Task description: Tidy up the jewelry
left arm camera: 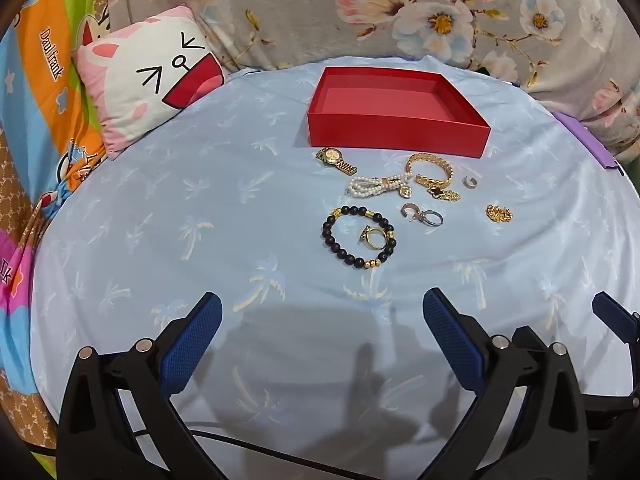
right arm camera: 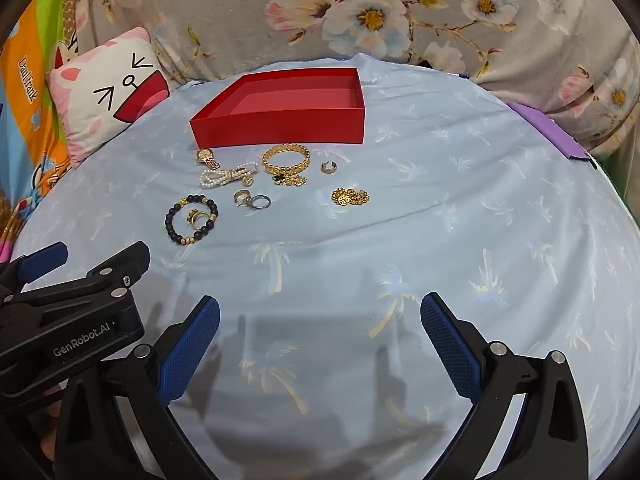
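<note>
On bed, mid-sheet, just before empty red box (left arm camera: 396,120): jewelry cluster. Beaded bracelet (left arm camera: 358,236) light, floppy, rolls; pinch across bead strand. Gold bangle (left arm camera: 430,174) stiff, slick; grip rim. Left tool (left arm camera: 322,344), right tool (right arm camera: 320,344) both spread wide, empty, well short of pieces.

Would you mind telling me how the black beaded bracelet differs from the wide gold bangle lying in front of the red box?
The black beaded bracelet is a string of dark round beads with a few gold ones; the gold bangle is one wide patterned metal band. The bracelet lies flat with a gold ring inside its loop; the bangle sits partly on edge. The bangle lies nearer the red box. Both rest on the blue cloth, outside the box.
</note>
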